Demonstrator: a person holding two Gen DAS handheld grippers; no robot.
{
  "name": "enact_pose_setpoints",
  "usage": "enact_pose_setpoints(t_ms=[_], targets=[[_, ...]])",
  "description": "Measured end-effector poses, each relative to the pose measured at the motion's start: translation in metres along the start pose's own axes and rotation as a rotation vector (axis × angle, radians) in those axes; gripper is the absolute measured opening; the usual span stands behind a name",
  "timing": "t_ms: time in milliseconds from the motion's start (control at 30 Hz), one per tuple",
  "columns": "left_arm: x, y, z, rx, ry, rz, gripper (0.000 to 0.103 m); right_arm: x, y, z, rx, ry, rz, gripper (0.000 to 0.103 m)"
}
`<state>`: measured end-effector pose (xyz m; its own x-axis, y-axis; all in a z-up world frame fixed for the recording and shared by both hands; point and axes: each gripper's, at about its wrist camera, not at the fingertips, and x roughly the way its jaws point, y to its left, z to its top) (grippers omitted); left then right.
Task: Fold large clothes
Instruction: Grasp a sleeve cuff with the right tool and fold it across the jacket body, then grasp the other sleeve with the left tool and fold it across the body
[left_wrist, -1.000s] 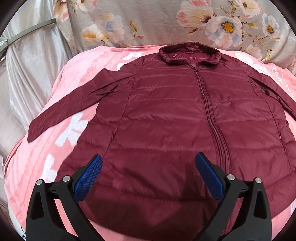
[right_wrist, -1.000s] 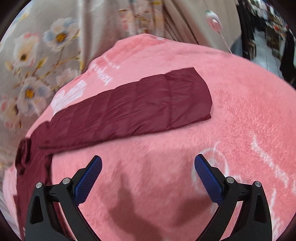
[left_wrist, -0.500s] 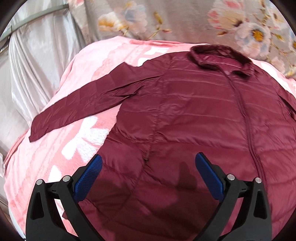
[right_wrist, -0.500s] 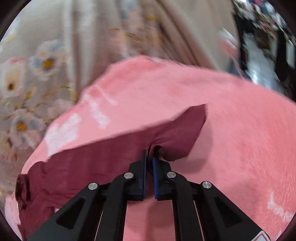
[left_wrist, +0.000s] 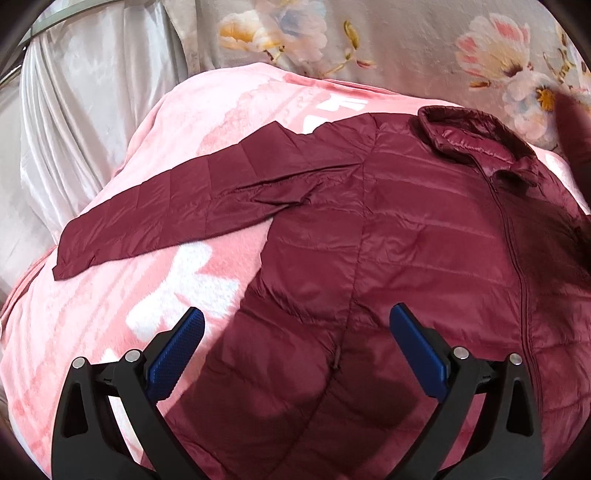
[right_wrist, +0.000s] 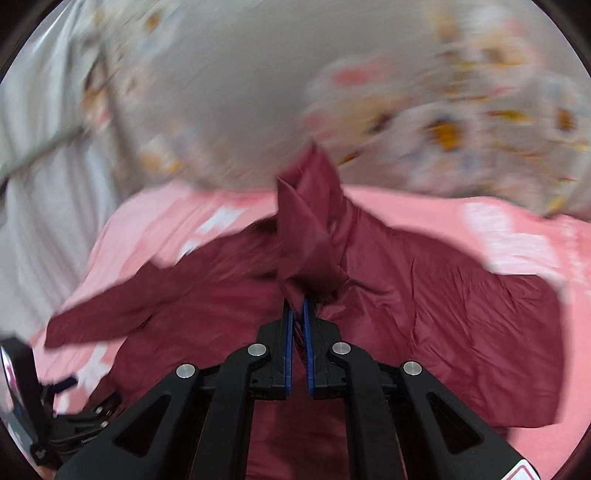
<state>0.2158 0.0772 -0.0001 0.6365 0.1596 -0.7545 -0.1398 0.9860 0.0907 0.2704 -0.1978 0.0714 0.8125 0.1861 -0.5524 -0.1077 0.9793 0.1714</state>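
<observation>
The right claw (right_wrist: 298, 325) is being clenched on the jacket's (left_wrist: 406, 258) sleeve (right_wrist: 314, 229); the left claw (left_wrist: 299, 350) is being held released above the jacket's hem.

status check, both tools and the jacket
Right tool shut on sleeve, lifted over jacket. Left tool open above hem. Nothing in the way.

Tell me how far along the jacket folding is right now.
Early on. Done: the jacket lies zipped and flat on the pink blanket. In hand: the right gripper, jaws closed, holds one sleeve lifted over the body. Left: the other sleeve lies stretched out, the left gripper hovers open, and the body is unfolded.
</observation>
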Motion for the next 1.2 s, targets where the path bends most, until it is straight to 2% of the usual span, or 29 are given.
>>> enact_pose_setpoints(t_ms=[67, 167, 200, 233, 300, 333, 433, 567, 633, 667, 700, 733, 767, 800, 867, 967, 1100, 1167, 1200], targets=[[0.003, 0.003, 0.004, -0.007, 0.005, -0.015, 0.098, 0.025, 0.030, -0.013, -0.049, 0.065, 0.069, 0.007], [0.008, 0.007, 0.012, -0.030, 0.020, -0.072, 0.098, 0.044, 0.059, -0.028, -0.092, 0.139, 0.164, 0.017], [0.009, 0.009, 0.014, -0.041, 0.025, -0.097, 0.098, 0.046, 0.068, -0.031, -0.115, 0.149, 0.173, 0.029], [0.009, 0.010, 0.017, -0.056, 0.029, -0.130, 0.098, 0.042, 0.073, -0.033, -0.129, 0.142, 0.175, 0.046], [0.010, 0.011, 0.024, -0.094, 0.045, -0.215, 0.098, 0.019, 0.072, -0.035, -0.119, 0.085, 0.194, 0.066], [0.011, 0.010, 0.027, -0.107, 0.052, -0.248, 0.098, 0.003, 0.064, -0.034, -0.095, 0.043, 0.202, 0.068], [0.021, -0.003, 0.038, -0.128, 0.094, -0.328, 0.098, -0.027, 0.034, -0.028, 0.006, -0.013, 0.165, 0.069], [0.050, -0.022, 0.047, -0.190, 0.205, -0.430, 0.098, -0.055, -0.053, -0.040, 0.222, -0.016, 0.044, 0.069], [0.064, -0.030, 0.047, -0.243, 0.257, -0.480, 0.094, -0.059, -0.096, -0.055, 0.349, 0.005, -0.005, 0.069], [0.070, -0.034, 0.048, -0.267, 0.276, -0.518, 0.081, -0.060, -0.118, -0.064, 0.426, 0.019, -0.025, 0.069], [0.072, -0.037, 0.049, -0.271, 0.281, -0.540, 0.056, -0.060, -0.132, -0.071, 0.472, 0.029, -0.034, 0.070], [0.073, -0.041, 0.050, -0.258, 0.283, -0.550, 0.043, -0.059, -0.148, -0.078, 0.519, 0.039, -0.044, 0.070], [0.073, -0.045, 0.053, -0.239, 0.281, -0.537, 0.020, -0.058, -0.164, -0.086, 0.562, 0.049, -0.056, 0.070], [0.071, -0.047, 0.057, -0.225, 0.268, -0.523, 0.015, -0.054, -0.172, -0.091, 0.583, 0.057, -0.065, 0.070], [0.061, -0.047, 0.069, -0.198, 0.212, -0.503, 0.010, -0.046, -0.188, -0.096, 0.614, 0.074, -0.072, 0.068], [0.042, -0.035, 0.086, -0.177, 0.119, -0.439, 0.008, -0.032, -0.203, -0.095, 0.646, 0.096, -0.083, 0.062], [0.042, -0.022, 0.091, -0.155, 0.072, -0.370, 0.007, -0.017, -0.216, -0.091, 0.718, 0.109, -0.072, 0.058], [0.055, -0.024, 0.086, -0.133, 0.092, -0.347, 0.007, -0.007, -0.212, -0.082, 0.703, 0.119, -0.067, 0.046], [0.063, -0.027, 0.081, -0.119, 0.105, -0.331, 0.007, -0.005, -0.207, -0.079, 0.683, 0.121, -0.076, 0.025]])
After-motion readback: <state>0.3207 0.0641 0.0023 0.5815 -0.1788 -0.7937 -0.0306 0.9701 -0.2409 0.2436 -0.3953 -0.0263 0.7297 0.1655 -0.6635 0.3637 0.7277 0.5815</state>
